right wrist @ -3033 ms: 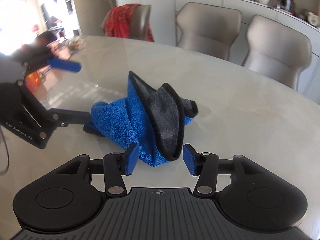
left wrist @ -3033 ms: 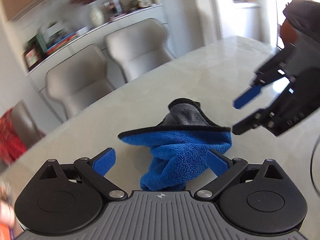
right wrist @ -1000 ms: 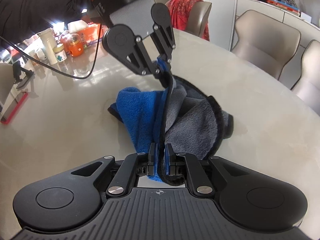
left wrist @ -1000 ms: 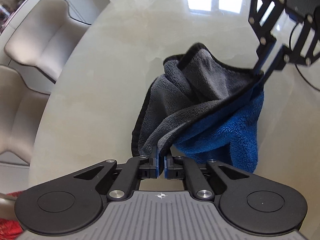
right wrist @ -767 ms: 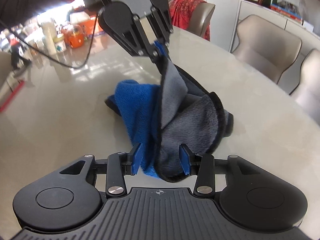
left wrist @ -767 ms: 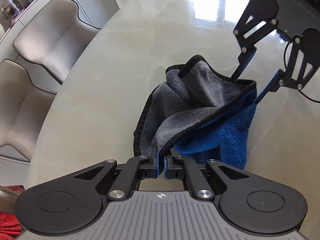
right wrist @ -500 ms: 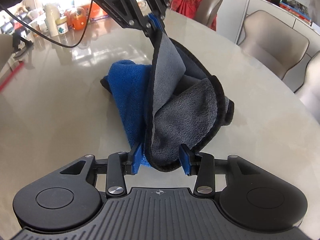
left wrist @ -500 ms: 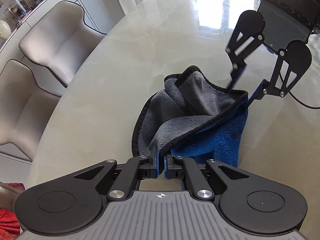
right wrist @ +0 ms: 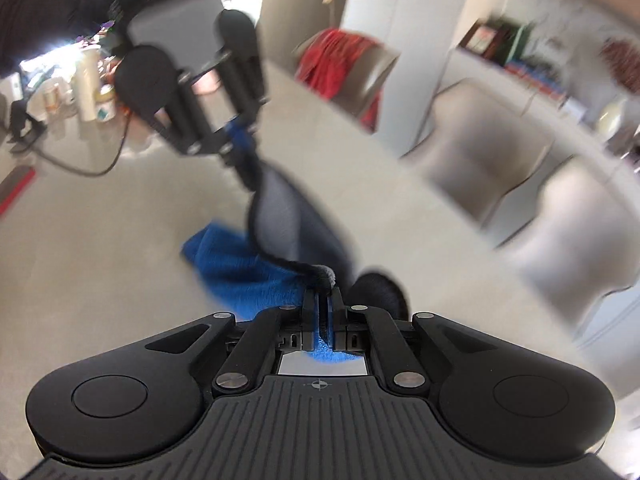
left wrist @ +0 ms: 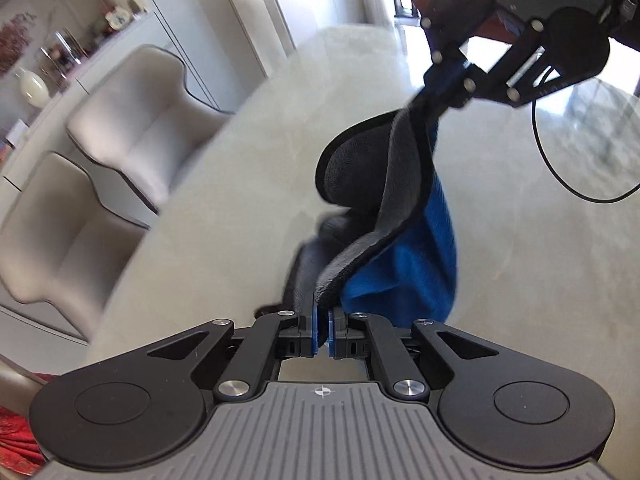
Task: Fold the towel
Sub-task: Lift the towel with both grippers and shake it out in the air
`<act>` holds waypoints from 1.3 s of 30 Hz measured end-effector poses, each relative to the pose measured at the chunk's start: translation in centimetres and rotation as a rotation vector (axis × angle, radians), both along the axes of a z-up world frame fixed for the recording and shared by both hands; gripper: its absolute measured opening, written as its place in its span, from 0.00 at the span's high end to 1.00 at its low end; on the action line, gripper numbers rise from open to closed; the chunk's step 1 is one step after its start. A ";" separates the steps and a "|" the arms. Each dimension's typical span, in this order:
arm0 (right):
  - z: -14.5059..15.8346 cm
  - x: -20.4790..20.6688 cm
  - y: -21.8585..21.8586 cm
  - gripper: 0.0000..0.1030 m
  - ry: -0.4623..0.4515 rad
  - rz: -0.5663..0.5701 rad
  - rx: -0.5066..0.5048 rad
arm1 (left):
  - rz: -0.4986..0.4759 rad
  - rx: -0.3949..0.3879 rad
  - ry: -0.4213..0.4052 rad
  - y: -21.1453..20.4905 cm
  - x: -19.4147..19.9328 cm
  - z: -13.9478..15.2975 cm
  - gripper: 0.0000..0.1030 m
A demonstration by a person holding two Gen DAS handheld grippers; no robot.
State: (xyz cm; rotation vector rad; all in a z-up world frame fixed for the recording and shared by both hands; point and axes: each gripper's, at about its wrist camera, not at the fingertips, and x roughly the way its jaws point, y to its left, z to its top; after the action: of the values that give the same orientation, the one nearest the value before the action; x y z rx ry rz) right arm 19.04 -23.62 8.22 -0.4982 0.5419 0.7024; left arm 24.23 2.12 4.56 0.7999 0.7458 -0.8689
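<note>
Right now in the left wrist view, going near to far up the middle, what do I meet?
Left tool, shut on the towel's edge → towel, grey over blue → right tool, clamped on its far corner.

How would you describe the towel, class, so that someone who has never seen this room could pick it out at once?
Start at the big pale marble table beside the beige chairs. Above its middle, the left gripper and the right gripper each pinch the towel and hold it up. It is the only cloth with a bright blue side, a grey side and black edging.
</note>
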 end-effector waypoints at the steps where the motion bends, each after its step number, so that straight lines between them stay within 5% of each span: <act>1: 1.1 -0.3 -0.4 0.95 -0.016 -0.016 -0.002 | 0.009 -0.010 -0.019 -0.4 -0.2 0.5 0.96; 10: 9.2 -5.0 -2.1 0.96 -0.164 -0.129 -0.046 | 0.109 -0.083 -0.186 -1.7 -6.4 8.2 0.96; 15: 9.4 -9.3 -2.1 0.95 -0.154 -0.131 -0.081 | 0.077 -0.061 -0.161 -2.5 -12.5 6.9 0.96; 21: 2.5 -15.8 -1.0 0.95 0.085 -0.047 -0.126 | 0.064 -0.035 0.034 -2.3 -20.3 -0.2 0.96; 27: -5.0 -19.1 0.7 0.94 0.277 -0.028 -0.124 | 0.104 -0.007 0.143 -1.9 -22.5 -5.8 0.96; 30: -7.4 -19.9 0.6 0.86 0.328 -0.057 -0.096 | 0.129 -0.033 0.158 -1.4 -23.1 -6.6 0.96; 32: -8.1 -20.6 0.0 0.64 0.322 -0.092 -0.081 | 0.145 -0.046 0.155 -1.1 -22.9 -6.5 0.96; 33: -8.5 -20.9 -0.5 0.61 0.312 -0.119 -0.083 | 0.149 -0.049 0.152 -0.9 -22.8 -6.4 0.96; 39: -10.6 -22.7 -3.1 0.60 0.307 -0.231 -0.103 | 0.161 -0.045 0.116 -1.0 -21.4 -4.7 0.96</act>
State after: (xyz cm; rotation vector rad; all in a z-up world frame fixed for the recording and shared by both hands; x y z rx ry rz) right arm -3.70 -26.73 -2.33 -0.4163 0.9127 0.5332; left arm 2.82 1.13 -0.17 0.6445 0.8779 -0.7889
